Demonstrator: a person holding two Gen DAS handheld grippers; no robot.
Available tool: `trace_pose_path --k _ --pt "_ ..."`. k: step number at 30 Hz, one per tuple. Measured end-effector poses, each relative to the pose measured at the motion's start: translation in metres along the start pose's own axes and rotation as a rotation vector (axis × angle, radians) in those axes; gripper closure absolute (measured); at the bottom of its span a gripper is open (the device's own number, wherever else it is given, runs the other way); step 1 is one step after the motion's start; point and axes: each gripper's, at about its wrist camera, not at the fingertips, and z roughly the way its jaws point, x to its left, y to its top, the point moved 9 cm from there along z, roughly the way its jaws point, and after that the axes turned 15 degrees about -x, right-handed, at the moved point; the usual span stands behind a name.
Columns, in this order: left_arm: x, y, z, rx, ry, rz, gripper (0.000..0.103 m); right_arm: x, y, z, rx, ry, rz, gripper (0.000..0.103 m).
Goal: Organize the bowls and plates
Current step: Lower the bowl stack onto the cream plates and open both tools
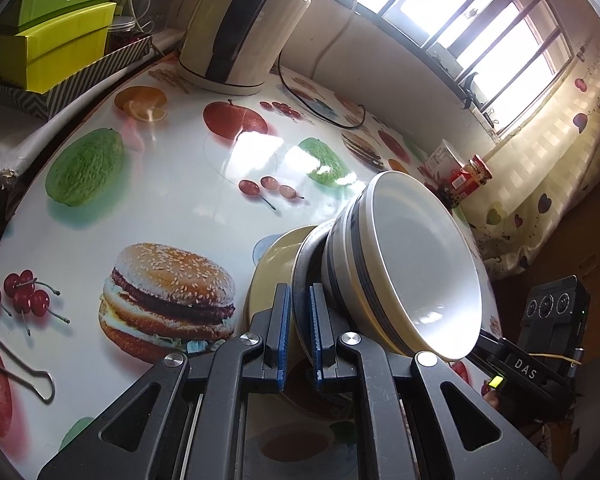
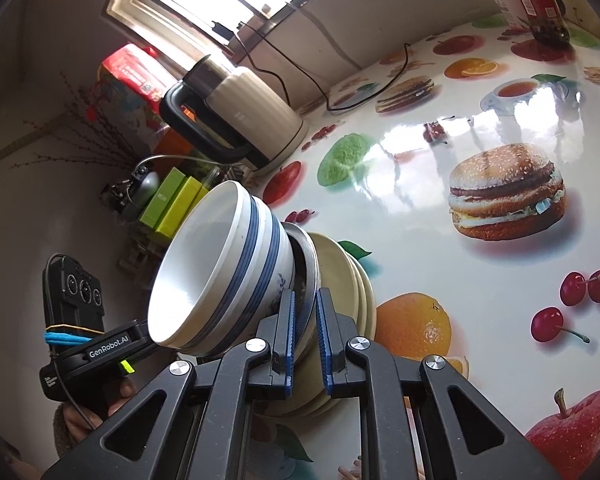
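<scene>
A stack stands on the fruit-print table: cream plates [image 1: 274, 268] [image 2: 346, 280] at the bottom, a metal plate [image 1: 304, 280] [image 2: 306, 256] on them, and nested white bowls with blue stripes [image 1: 412, 256] [image 2: 220, 264] on top. My left gripper [image 1: 299, 312] is shut on the metal plate's rim from one side. My right gripper [image 2: 306, 320] is shut on the metal plate's rim from the opposite side. Each view shows the other gripper beyond the bowls.
A cream electric kettle [image 1: 240, 28] [image 2: 240, 112] with a black cord stands at the table's back. Green boxes [image 1: 56, 36] sit at the back left. A red jar [image 1: 470, 178] and a cup stand near the window. A binder clip [image 1: 24, 376] lies at the left edge.
</scene>
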Motion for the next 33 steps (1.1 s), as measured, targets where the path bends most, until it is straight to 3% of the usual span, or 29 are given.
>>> trace_pose_path --k 8,17,24,27,33 --pt "-0.001 -0.001 -0.003 -0.007 0.025 0.043 0.089 0.000 0.000 0.000 0.000 -0.017 -0.010 0.090" --pt "0.000 -0.003 -0.012 -0.024 0.065 0.072 0.081 -0.004 -0.002 -0.004 -0.002 -0.056 -0.036 0.076" --pt "0.001 -0.003 -0.026 -0.051 0.091 0.087 0.067 -0.001 0.000 -0.014 -0.027 -0.072 -0.058 0.067" --pt "0.000 -0.004 -0.034 -0.067 0.109 0.107 0.064 0.001 0.001 -0.020 -0.039 -0.080 -0.069 0.060" --pt "-0.007 -0.006 -0.053 -0.105 0.141 0.165 0.061 0.007 -0.002 -0.033 -0.055 -0.104 -0.107 0.055"
